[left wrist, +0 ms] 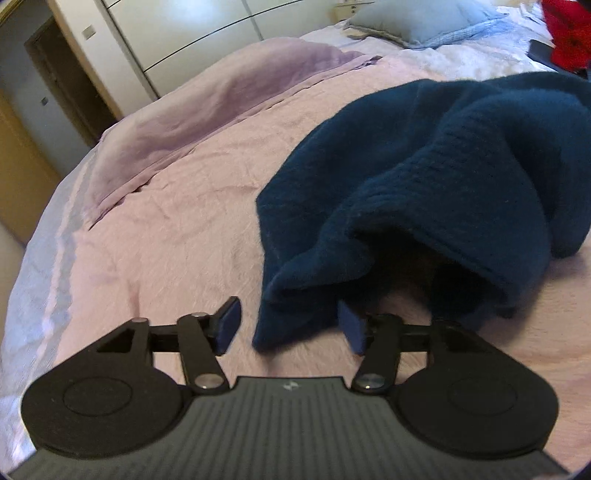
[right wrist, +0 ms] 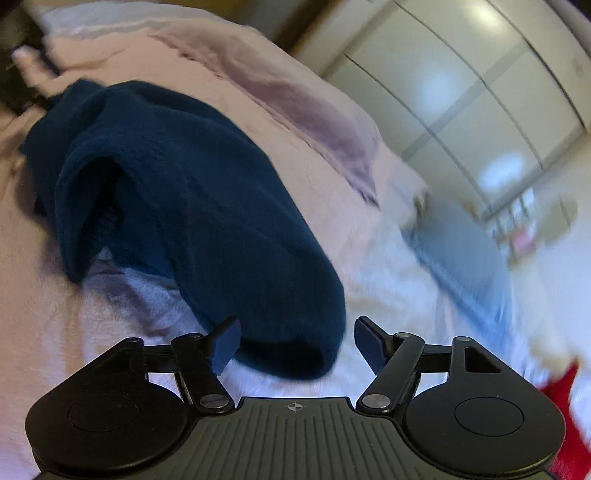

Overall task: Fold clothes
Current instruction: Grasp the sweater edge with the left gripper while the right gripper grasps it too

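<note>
The left black two-finger gripper with blue pads (left wrist: 290,326) tilts downward with its jaws standing apart, neither pad pressing on anything. The right black two-finger gripper with dark blue pads (right wrist: 297,345) also slants downward, jaws spread wide, its pads gripping nothing.

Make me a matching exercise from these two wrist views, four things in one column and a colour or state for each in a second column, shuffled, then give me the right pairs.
Column one:
1. sweater
2. bedspread
3. pillow
4. left gripper

Column two:
A. pale pink, spread over the bed
B. jaws open, a corner of fabric between them
C. dark blue, lying crumpled
D. light blue, at the far end of the bed

Pairs: 1-C, 2-A, 3-D, 4-B.

The right gripper also stands open, with an end of the sweater between its jaws.
</note>
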Demonstrator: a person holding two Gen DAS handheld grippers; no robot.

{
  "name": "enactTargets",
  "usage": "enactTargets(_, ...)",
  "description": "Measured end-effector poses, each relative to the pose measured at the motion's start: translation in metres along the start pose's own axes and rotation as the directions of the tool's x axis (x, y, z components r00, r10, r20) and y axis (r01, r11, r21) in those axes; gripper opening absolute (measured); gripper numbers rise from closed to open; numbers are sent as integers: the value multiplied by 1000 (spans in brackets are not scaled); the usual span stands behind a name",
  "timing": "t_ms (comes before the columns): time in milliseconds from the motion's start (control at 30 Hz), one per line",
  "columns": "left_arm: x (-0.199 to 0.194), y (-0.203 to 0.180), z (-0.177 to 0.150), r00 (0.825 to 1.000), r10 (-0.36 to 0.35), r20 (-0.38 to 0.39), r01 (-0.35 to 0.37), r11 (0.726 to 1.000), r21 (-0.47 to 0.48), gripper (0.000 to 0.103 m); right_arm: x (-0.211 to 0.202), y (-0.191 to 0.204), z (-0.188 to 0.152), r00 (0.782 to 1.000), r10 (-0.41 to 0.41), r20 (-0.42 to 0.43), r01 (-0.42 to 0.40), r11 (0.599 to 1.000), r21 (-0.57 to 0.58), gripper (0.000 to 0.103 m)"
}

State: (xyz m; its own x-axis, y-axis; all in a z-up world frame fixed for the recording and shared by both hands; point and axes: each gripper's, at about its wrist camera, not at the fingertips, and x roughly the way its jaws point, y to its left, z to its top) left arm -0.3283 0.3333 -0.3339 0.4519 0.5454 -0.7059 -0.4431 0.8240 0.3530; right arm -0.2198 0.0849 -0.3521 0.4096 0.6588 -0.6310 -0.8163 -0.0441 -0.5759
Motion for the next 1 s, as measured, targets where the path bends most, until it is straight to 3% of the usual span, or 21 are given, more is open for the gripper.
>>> enactTargets(167, 26, 1, -3, 999, -35, 27, 34, 999, 35, 59, 22, 22, -5, 998, 29, 48, -19, 981, -192, 76)
enactTargets(267, 33, 2, 2, 995, -90, 30, 89, 996, 30, 29, 33, 21, -6, 997, 34, 65, -18, 972, -235, 74)
enactTargets(300, 33, 3, 4, 994, -103, 27, 103, 994, 25, 24, 33, 17, -7, 997, 37, 69, -21, 976, -217, 72)
enactTargets(400, 29, 3, 6, 994, -102, 29, 101, 995, 24, 23, 31, 7, -8, 997, 71, 37, -63, 981, -186, 72)
enactTargets(467, 25, 4, 6, 995, -90, 31, 89, 996, 10, 28, 22, 5, -13, 996, 86, 33, -78, 980, -186, 72)
enactTargets(700, 27, 1, 2, 995, -85, 48, 85, 996, -1, 30, 20, 24, -31, 1000, 23, 7, -21, 969, -246, 72)
enactTargets(800, 29, 2, 3, 994, -92, 62, 92, 996, -2, 18, 26, 25, -27, 999, 2, 32, 5, 971, -240, 72)
enactTargets(1000, 15, 14, 8, 992, -79, 97, 82, 996, -33, 16, 15, 13, -13, 998, 0, 70, 16, 973, -231, 72)
